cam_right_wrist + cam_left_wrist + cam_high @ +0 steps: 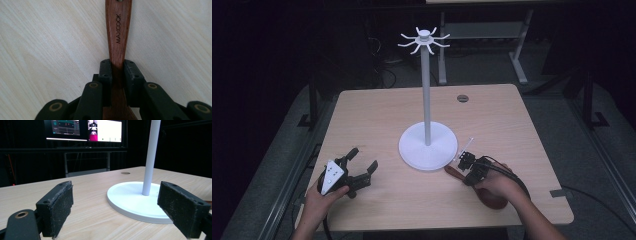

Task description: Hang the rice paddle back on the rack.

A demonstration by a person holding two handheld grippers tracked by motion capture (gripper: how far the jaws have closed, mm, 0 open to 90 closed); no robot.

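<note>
A white stand rests on its round base (428,146) mid-table, and its thin pole (426,95) rises to a ring of hooks (424,40). My left gripper (363,159) sits on the table left of the base, open and holding nothing. In the left gripper view its pads (57,206) frame the base (132,198) and pole (150,157). A dark wooden utensil (451,171) lies flat just right of the base. My right gripper (464,162) is shut on its handle (117,32), which is marked MAXCOOK. The person's hand hides most of the wide end.
The light wooden table (382,115) has a round cable hole (462,98) at its far edge. Beyond the table are desk legs (518,60) on a dark floor. Monitors (82,130) glow behind the table in the left gripper view.
</note>
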